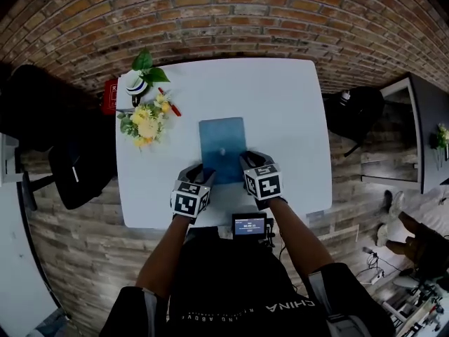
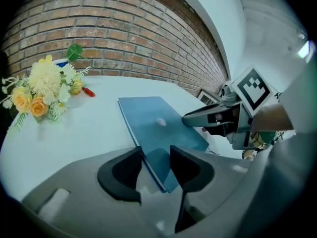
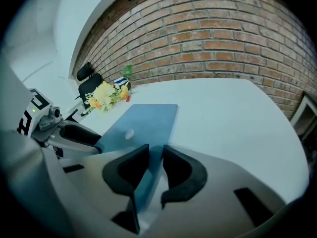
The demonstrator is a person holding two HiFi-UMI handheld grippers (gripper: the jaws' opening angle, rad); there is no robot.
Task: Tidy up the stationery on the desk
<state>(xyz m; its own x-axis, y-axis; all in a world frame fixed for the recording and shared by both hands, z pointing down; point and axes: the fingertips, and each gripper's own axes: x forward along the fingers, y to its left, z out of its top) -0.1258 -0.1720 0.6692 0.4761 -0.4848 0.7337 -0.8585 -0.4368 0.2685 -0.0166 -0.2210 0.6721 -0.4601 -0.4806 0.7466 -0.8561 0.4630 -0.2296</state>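
Observation:
A flat blue closed laptop point(image 1: 222, 146) lies in the middle of the white desk point(image 1: 280, 118), with a small pale mark on its lid. My left gripper point(image 1: 198, 172) sits at its near left corner, and that corner point(image 2: 157, 165) runs in between the jaws point(image 2: 156, 157), touching both. My right gripper point(image 1: 249, 162) is at the near right corner, jaws point(image 3: 155, 160) closed narrowly on the blue edge point(image 3: 148, 175). A red pen point(image 1: 172, 106) lies at the far left by the flowers. Each gripper shows in the other's view.
A bouquet of yellow and white flowers point(image 1: 146, 123) and a small white pot with green leaves point(image 1: 139, 83) stand at the desk's far left. A small screen device point(image 1: 250, 225) sits at the near edge. Black chairs point(image 1: 77, 167) flank the desk; a brick wall lies behind.

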